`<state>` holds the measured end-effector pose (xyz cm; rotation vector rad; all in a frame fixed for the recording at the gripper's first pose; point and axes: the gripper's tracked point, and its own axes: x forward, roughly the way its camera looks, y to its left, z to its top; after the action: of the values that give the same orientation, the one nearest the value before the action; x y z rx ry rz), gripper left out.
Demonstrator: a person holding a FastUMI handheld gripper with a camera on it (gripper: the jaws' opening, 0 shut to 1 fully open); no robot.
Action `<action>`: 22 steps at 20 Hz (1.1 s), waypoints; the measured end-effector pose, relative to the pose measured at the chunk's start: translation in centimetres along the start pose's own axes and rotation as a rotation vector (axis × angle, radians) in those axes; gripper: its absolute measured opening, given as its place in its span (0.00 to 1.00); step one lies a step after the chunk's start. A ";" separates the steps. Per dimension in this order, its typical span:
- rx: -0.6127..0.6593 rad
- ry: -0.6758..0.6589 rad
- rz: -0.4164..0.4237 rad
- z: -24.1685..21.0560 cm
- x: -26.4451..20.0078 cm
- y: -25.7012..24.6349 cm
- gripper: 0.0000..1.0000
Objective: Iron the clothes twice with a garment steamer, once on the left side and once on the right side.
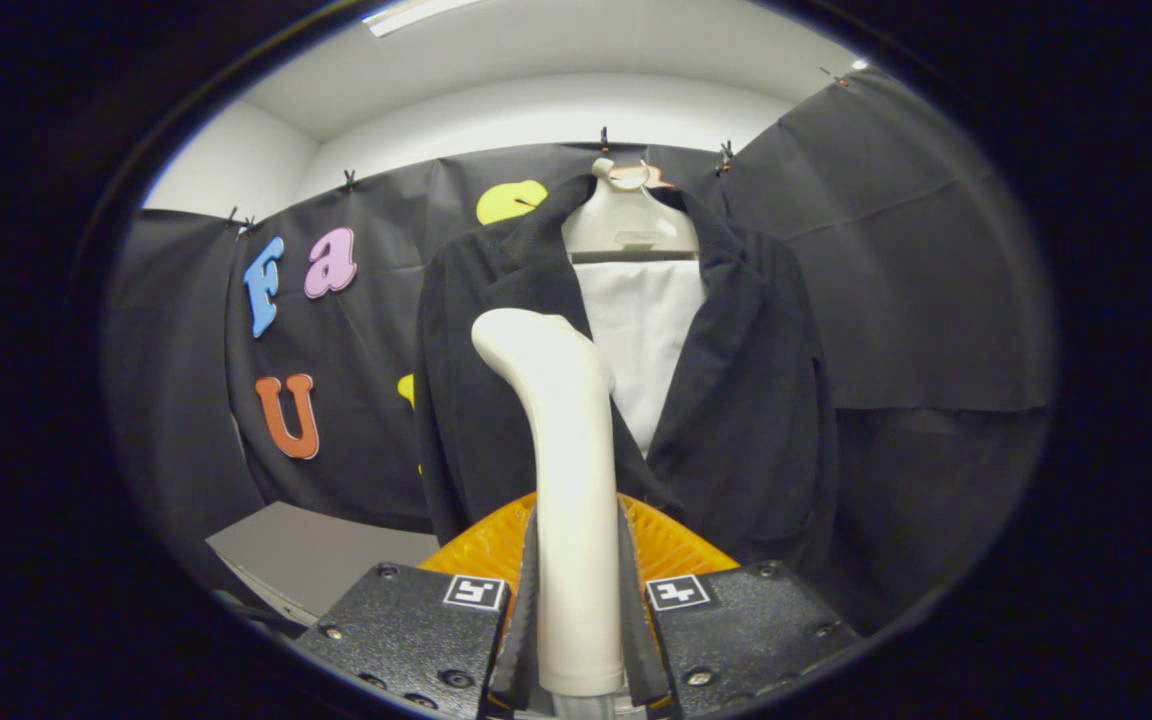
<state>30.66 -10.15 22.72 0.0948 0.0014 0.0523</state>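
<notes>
A white garment steamer (561,470) stands upright between my fingers, its bent head pointing toward the clothes. My gripper (578,610) is shut on the steamer's handle, one finger pressing each side. Beyond the steamer hangs a black jacket (736,400) on a white hanger (629,222), open at the front over a white panel (641,330). The steamer head sits in front of the jacket's left front panel, and whether it touches the cloth I cannot tell. The steamer's base is hidden behind my fingers.
An orange ribbed basket-like object (671,545) lies just ahead of my fingers, below the jacket's hem. A grey tabletop (316,550) runs off to the left under the black cloth wall (916,300).
</notes>
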 end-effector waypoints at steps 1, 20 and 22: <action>-0.001 0.012 -0.008 -0.7 0.0 0.0 0.38; -0.031 0.185 -0.086 -10.4 -1.3 -1.3 0.38; -0.021 0.221 -0.071 -11.6 -1.4 -0.9 0.38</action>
<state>29.27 -10.06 11.04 0.0671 0.2252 -0.0081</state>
